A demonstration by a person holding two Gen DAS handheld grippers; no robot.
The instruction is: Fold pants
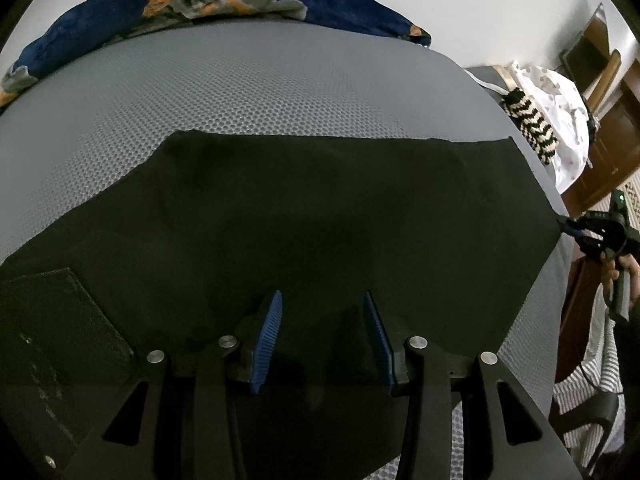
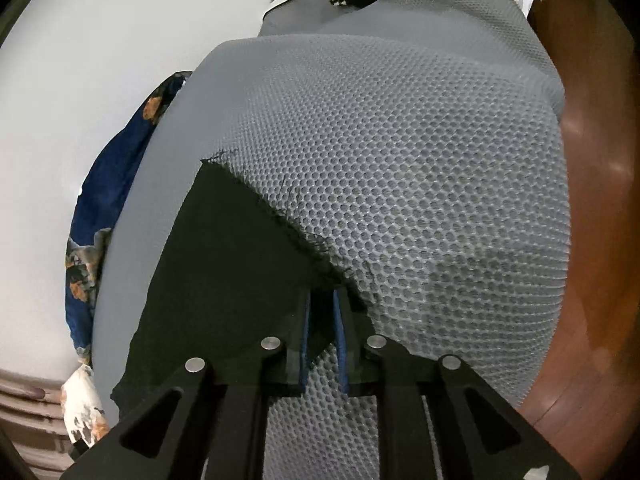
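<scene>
The black pants (image 1: 320, 208) are spread flat on the gray dotted mat (image 1: 240, 80); the left gripper (image 1: 322, 300) is held over them with jaws wide apart; the frayed corner is pinched in the right gripper (image 2: 322, 296), jaws closed on it.

We hold our left tool (image 1: 320, 300) low and level, its two blue-padded fingers (image 1: 269, 336) spread wide apart with nothing pinched between them. Our right tool (image 2: 323, 300) points forward and down, its fingers (image 2: 339, 328) drawn close together on a dark corner of cloth (the gap between the pads is narrow). From the left wrist view, the right tool (image 1: 570, 229) shows far off at the right edge, with our right hand (image 1: 620, 276) wrapped around its handle, sleeve striped below it.
</scene>
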